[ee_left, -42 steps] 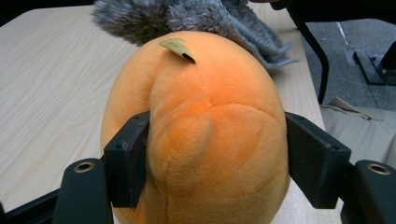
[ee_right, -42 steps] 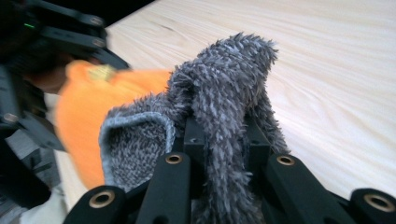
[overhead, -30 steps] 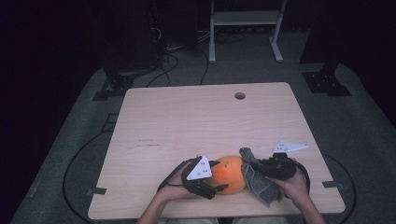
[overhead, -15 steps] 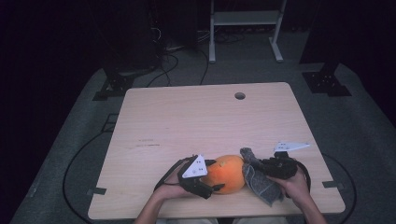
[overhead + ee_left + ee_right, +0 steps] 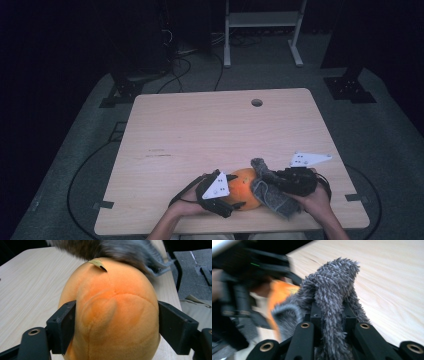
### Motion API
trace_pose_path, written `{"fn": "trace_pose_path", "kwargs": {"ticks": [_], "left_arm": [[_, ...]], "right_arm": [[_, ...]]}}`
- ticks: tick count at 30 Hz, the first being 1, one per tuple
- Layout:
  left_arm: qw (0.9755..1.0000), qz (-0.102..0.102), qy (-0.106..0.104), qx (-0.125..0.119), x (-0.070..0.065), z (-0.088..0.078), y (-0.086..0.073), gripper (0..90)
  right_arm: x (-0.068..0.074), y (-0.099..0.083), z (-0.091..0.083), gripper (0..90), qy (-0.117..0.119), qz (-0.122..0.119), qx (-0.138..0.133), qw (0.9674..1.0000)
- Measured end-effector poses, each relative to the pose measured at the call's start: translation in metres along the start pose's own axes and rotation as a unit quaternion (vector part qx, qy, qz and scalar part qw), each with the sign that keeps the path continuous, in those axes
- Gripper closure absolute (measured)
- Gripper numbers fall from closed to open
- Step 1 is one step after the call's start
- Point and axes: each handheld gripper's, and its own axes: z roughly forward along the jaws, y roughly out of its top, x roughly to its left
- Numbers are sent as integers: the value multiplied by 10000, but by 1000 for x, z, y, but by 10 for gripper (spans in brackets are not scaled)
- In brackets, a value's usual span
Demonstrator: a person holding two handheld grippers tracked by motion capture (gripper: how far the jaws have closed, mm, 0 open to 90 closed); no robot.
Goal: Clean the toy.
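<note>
From the high view, a pale wooden table [image 5: 220, 135] stood on a grey floor mat in a dark room, with a small round hole [image 5: 257, 102] near its far edge. The person's forearms came in from the bottom edge. Near the table's near edge, slightly right of centre, lay an orange plush toy [image 5: 243, 187]. The left gripper [image 5: 233, 192] reached in from the toy's left, one black jaw on its far side and one on its near side. The right gripper [image 5: 275, 181] came in from the toy's right, clamped on a grey fuzzy cloth [image 5: 270, 192] that draped against the toy's right flank and hung down toward the table.

In the left gripper view, the orange plush toy [image 5: 112, 312] sat between the two black jaws, which stood against its left and right flanks. These jaws had just been closing, and they pressed on the soft sides of the toy. A small tan tag [image 5: 98, 263] stuck out at the toy's far end. The grey fuzzy cloth [image 5: 120, 250], blurred, lay across that far end.

In the right gripper view, the jaws stood tightly closed on the grey fuzzy cloth [image 5: 332, 292], which rose between them in a folded tuft. Behind it on the left showed a patch of the orange plush toy [image 5: 279, 293] and the blurred black left gripper [image 5: 249, 272]. The table [image 5: 387, 277] stretched away on the right.
</note>
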Motion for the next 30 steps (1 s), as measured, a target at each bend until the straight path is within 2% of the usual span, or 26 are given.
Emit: {"fn": "trace_pose_path", "kwargs": {"ticks": [2,4,5,8,10,12,14,17,19,22,25,27,30], "left_arm": [[9997,222,-43,60,-4,1,2,222],[9995,284,-25,115,-5,0,2,231],[9996,261,-35,101,-4,-1,1,237],[9997,220,-67,66,-2,-1,0,244],[9997,226,-107,72,-1,-3,-1,245],[9997,187,-157,71,1,-4,-3,245],[9998,84,-189,65,5,-6,-5,242],[9998,-40,-185,85,8,-8,-7,235],[9997,-110,-193,75,10,-9,-8,235],[9996,-213,-178,69,14,-12,-11,234],[9992,-335,-216,47,17,-14,-14,234],[9990,-360,-244,41,19,-14,-15,234],[9990,-392,-203,53,20,-14,-14,232]], "right_arm": [[13,8,3,763,218,-251,-92,9994],[17,12,11,763,64,-488,83,9988],[14,10,14,762,-7,-494,143,9987],[-7,-2,11,762,-110,-75,109,9999],[-18,-10,5,763,-313,99,174,9993],[-27,-18,3,763,-405,326,242,9984],[-33,-23,3,763,-418,417,282,9979],[-37,-25,6,763,-289,599,180,9976],[-40,-28,9,763,-316,635,255,9972],[-45,-31,9,763,-593,632,501,9950],[-44,-29,3,760,-493,696,264,9960],[-41,-28,4,757,-321,638,176,9973],[-40,-31,13,759,-367,614,391,9967]]}}
